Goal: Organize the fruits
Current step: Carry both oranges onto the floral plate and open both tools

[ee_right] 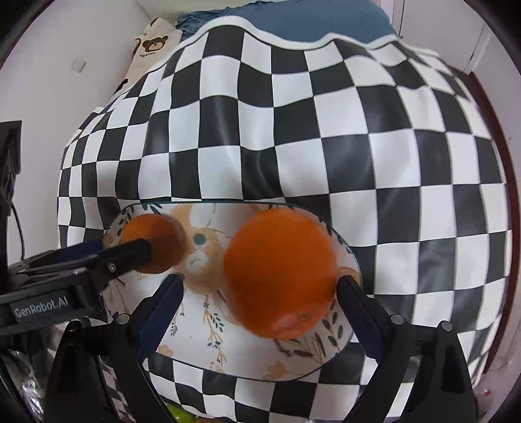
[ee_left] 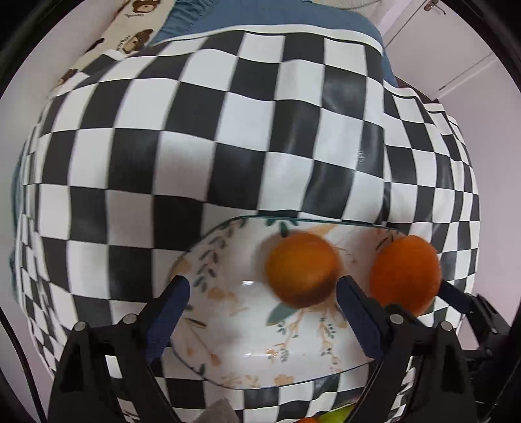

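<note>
A white floral bowl (ee_left: 228, 328) (ee_right: 195, 328) sits on the checkered cloth. Two oranges are in or just over it, both blurred. My left gripper (ee_left: 263, 284) points down over the bowl. The smaller-looking orange (ee_left: 301, 268) (ee_right: 153, 244) lies between its wide-apart fingers, close to the right one and clear of the left. My right gripper (ee_right: 260, 283) stands open around the other orange (ee_right: 280, 273) (ee_left: 405, 273), which nears its right finger with a gap on the left. The left gripper's fingers (ee_right: 130, 252) partly cover the first orange in the right wrist view.
A black-and-white checkered cloth (ee_left: 228, 136) (ee_right: 293, 130) covers the surface. Blue bedding (ee_right: 309, 22) and a bear-print pillow (ee_left: 130, 35) lie beyond it. Green fruit (ee_left: 338, 415) (ee_right: 179, 415) peeks in at the bottom edge. White cabinet doors (ee_left: 456, 48) stand at the far right.
</note>
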Demonstrator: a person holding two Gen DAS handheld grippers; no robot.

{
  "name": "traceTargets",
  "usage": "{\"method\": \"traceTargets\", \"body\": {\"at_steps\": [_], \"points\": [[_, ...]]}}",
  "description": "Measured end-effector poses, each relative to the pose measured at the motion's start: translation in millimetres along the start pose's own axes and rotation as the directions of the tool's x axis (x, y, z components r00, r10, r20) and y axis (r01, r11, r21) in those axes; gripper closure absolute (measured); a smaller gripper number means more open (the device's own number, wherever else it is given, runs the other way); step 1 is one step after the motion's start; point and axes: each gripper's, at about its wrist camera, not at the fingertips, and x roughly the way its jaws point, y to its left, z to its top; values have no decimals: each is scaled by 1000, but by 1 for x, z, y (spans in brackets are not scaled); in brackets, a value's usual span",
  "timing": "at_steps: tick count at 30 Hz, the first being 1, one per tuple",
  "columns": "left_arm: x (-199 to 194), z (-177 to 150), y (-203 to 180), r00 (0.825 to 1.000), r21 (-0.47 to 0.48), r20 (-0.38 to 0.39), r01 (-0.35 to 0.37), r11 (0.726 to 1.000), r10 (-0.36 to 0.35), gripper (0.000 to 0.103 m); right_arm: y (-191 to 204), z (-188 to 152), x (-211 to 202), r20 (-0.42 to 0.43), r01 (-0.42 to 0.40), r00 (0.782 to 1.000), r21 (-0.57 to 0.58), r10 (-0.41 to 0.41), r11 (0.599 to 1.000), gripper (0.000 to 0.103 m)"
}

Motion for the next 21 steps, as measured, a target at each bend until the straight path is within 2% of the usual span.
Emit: {"method": "traceTargets", "body": {"at_steps": [1, 3, 6, 9, 10, 11, 13, 14, 18, 21], "points": [[5, -2, 1, 1000, -1, 5, -6, 1000, 6, 11, -9, -14, -11, 3, 16, 1000, -6, -16, 1000, 5], [4, -15, 13, 999, 1, 24, -26, 1000, 26, 11, -6, -12, -17, 3, 31, 1000, -6, -31, 1000, 5], [5, -32, 20, 996, 11, 47, -73, 997, 72, 11, -26, -68, -54, 10, 79, 997, -10, -79, 997, 5], [17, -56, 24, 992, 27, 68, -105, 994, 103, 11, -23, -97, -67, 18, 103, 995, -6, -103, 995, 5], [21, -64, 24, 991, 33, 75, -113, 993, 111, 11, -35, -118, -80, 19, 100, 995, 0, -100, 995, 5], [24, -75, 25, 989, 41, 89, -122, 992, 118, 11, -19, -111, -85, 20, 103, 994, 4, -103, 995, 5], [24, -93, 29, 985, 53, 113, -136, 989, 129, 11, -26, -140, -108, 33, 117, 993, 8, -117, 993, 5], [22, -101, 33, 983, 59, 127, -140, 988, 131, 11, -18, -139, -114, 38, 119, 992, 7, -119, 993, 5], [15, -137, 41, 974, 81, 183, -152, 985, 135, 11, -31, -227, -161, 82, 126, 988, 12, -127, 992, 5], [12, -154, 46, 963, 92, 227, -171, 981, 147, 11, -34, -278, -200, 114, 140, 983, 12, -140, 990, 5]]}}
